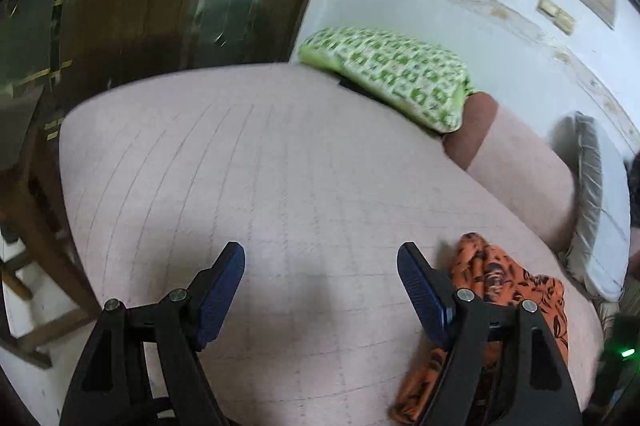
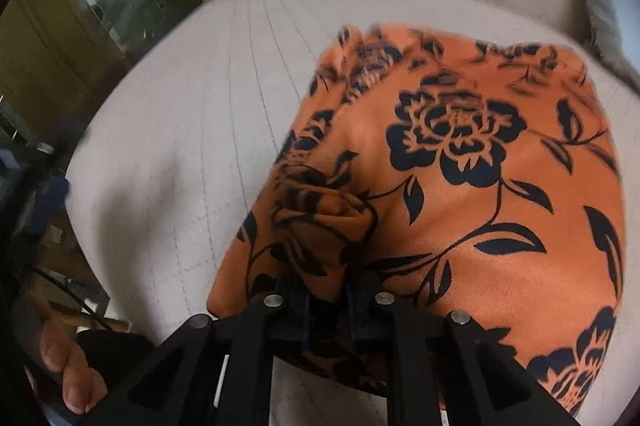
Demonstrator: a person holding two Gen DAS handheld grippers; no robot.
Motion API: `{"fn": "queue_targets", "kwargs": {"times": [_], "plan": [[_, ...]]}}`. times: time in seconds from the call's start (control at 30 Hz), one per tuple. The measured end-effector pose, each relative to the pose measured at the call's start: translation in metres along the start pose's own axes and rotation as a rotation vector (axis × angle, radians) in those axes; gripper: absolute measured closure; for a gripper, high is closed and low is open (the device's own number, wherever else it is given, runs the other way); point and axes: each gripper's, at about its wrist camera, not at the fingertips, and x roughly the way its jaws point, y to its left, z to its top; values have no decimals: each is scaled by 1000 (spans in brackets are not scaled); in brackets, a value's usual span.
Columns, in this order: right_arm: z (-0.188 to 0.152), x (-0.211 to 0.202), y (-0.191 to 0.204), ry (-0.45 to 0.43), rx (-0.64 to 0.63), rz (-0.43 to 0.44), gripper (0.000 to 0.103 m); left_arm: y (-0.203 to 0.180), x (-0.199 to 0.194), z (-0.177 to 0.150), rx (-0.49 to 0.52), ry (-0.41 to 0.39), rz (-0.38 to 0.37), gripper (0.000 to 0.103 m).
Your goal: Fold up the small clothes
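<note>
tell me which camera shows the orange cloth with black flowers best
The right wrist view: the orange cloth with black flower print fills most of the picture, its pattern plain, with the right gripper shut on its near edge. The left wrist view shows only a crumpled part of it, partly hidden behind the open left gripper.

The left gripper (image 1: 321,290) is built of black plastic arms with triangular cut-outs, joined by round silver screws at the pivots. Its fingers (image 1: 222,290) are faced with dark blue, finely ribbed pads. The right gripper (image 2: 328,296) is made the same way: black linkage bars, four silver screw heads in a row, and dark blue pad edges just seen between the bars. A thin black cable is seen at the left edge of the right wrist view, above a black handle.
</note>
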Motion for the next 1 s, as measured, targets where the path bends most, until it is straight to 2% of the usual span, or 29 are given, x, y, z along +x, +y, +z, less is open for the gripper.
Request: {"fn": "queue_targets", "kwargs": {"times": [0.17, 0.23, 0.27, 0.3, 0.33, 0.37, 0.4, 0.43, 0.53, 0.67, 0.73, 0.83, 0.87, 1.0], "plan": [[8, -42, 12, -101, -46, 25, 89, -5, 8, -2, -15, 11, -17, 23], [2, -34, 19, -81, -84, 18, 85, -9, 5, -5, 9, 7, -20, 23], [-7, -17, 21, -26, -113, 3, 83, -12, 7, -6, 16, 7, -24, 23], [-15, 6, 22, 55, -131, 9, 65, -13, 6, -6, 18, 12, -27, 23], [-25, 13, 21, 48, -141, 42, 52, -12, 4, -7, 19, 17, -26, 23], [-32, -1, 20, -37, -134, 89, 49, -12, 5, -8, 20, 18, -24, 23], [-34, -9, 16, -42, -101, 162, 37, -12, 3, -9, 20, 16, -21, 23], [-37, -18, 9, -32, -44, 251, 35, -12, 1, -11, 20, 14, -22, 23], [-48, -44, -20, -97, 58, 240, 35, -22, 5, -16, 38, 44, -75, 23], [-81, -72, -77, -163, 283, 244, 35, -53, 7, -35, 125, 167, -280, 23], [-92, -82, -90, -188, 321, 243, 35, -69, 10, -47, 182, 235, -344, 23], [-97, -90, -99, -205, 340, 268, 35, -80, 7, -56, 219, 275, -381, 24], [-95, -93, -100, -208, 342, 272, 35, -84, 8, -59, 236, 286, -380, 25], [-103, -99, -106, -216, 359, 304, 35, -96, 22, -74, 286, 397, -381, 63]]}}
